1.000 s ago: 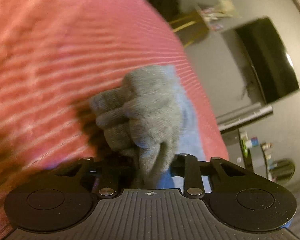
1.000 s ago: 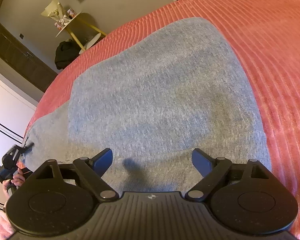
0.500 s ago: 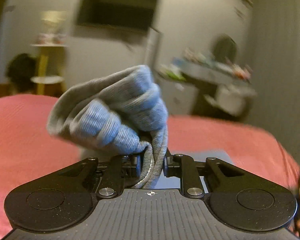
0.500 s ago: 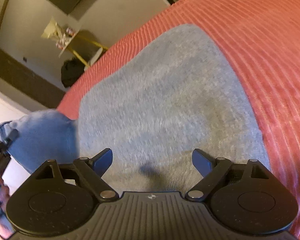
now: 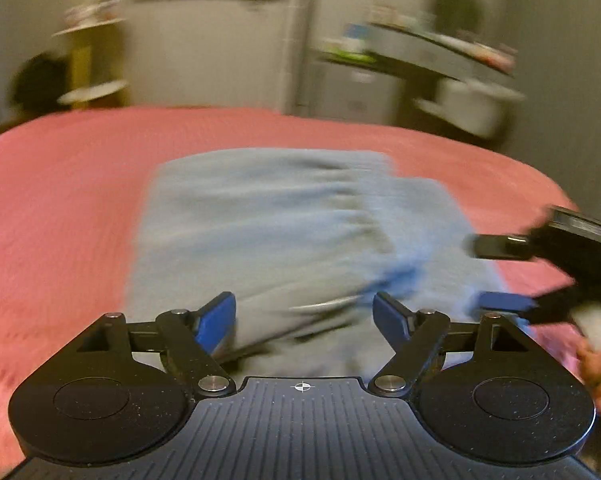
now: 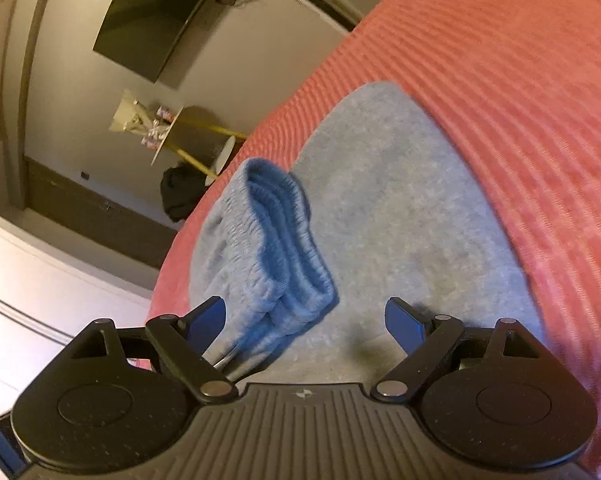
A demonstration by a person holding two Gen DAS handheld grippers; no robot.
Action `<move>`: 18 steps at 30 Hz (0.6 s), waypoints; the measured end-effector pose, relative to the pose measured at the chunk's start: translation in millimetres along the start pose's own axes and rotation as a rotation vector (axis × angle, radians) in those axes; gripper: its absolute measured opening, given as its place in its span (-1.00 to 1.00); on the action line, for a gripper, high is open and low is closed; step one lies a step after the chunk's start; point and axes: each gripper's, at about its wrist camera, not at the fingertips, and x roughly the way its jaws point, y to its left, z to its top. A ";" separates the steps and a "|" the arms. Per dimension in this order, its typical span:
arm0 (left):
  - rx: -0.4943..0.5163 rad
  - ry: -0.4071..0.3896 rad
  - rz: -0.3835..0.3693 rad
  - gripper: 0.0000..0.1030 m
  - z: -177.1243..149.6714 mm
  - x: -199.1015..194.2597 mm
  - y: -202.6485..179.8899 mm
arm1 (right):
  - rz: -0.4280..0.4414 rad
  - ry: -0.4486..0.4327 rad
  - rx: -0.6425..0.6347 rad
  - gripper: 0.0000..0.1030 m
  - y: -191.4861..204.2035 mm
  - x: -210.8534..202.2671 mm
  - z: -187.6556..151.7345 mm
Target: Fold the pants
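Observation:
Grey-blue knit pants [image 5: 292,220] lie folded on the pink ribbed bedspread [image 5: 60,200]. My left gripper [image 5: 304,318] is open and empty just above their near edge. In the right wrist view the pants [image 6: 400,216] lie flat, and their ribbed waistband end [image 6: 272,240] is folded over on top at the left. My right gripper [image 6: 304,326] is open over the pants, its left finger beside the waistband. The right gripper also shows at the right edge of the left wrist view [image 5: 500,276], blurred.
The bedspread [image 6: 520,80] spreads wide around the pants. Beyond the bed stand a yellow side table [image 6: 196,140], a dark bag [image 6: 176,196], a wall TV [image 6: 156,20] and a cluttered shelf [image 5: 420,56].
My left gripper carried the bunched waistband end up and over the pants, then opened and let it go. The waistband now lies on the folded pants. The right gripper stayed open.

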 end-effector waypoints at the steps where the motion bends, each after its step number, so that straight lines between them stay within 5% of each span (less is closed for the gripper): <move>1: -0.042 -0.002 0.050 0.62 -0.5 -0.1 10.3 | 0.009 0.014 -0.014 0.70 3.1 3.1 2.5; 3: -0.131 0.011 0.101 0.63 -4.0 3.3 30.0 | 0.023 0.033 -0.063 0.70 13.8 12.2 3.6; 8: -0.285 0.093 0.028 0.63 -9.8 16.0 50.5 | -0.020 0.116 -0.020 0.70 20.3 52.6 4.5; 13: -0.269 0.100 0.040 0.61 -14.2 21.1 53.9 | -0.048 0.141 -0.046 0.73 27.8 80.6 4.8; 16: -0.267 0.099 0.026 0.60 -14.2 22.6 54.9 | -0.010 0.116 0.042 0.75 25.2 87.6 9.9; 17: -0.268 0.103 0.024 0.59 -14.2 23.1 55.8 | -0.005 0.108 0.066 0.71 23.5 89.9 10.8; 18: -0.273 0.096 0.018 0.58 -15.0 22.9 56.1 | -0.010 0.100 0.075 0.41 23.2 90.8 10.0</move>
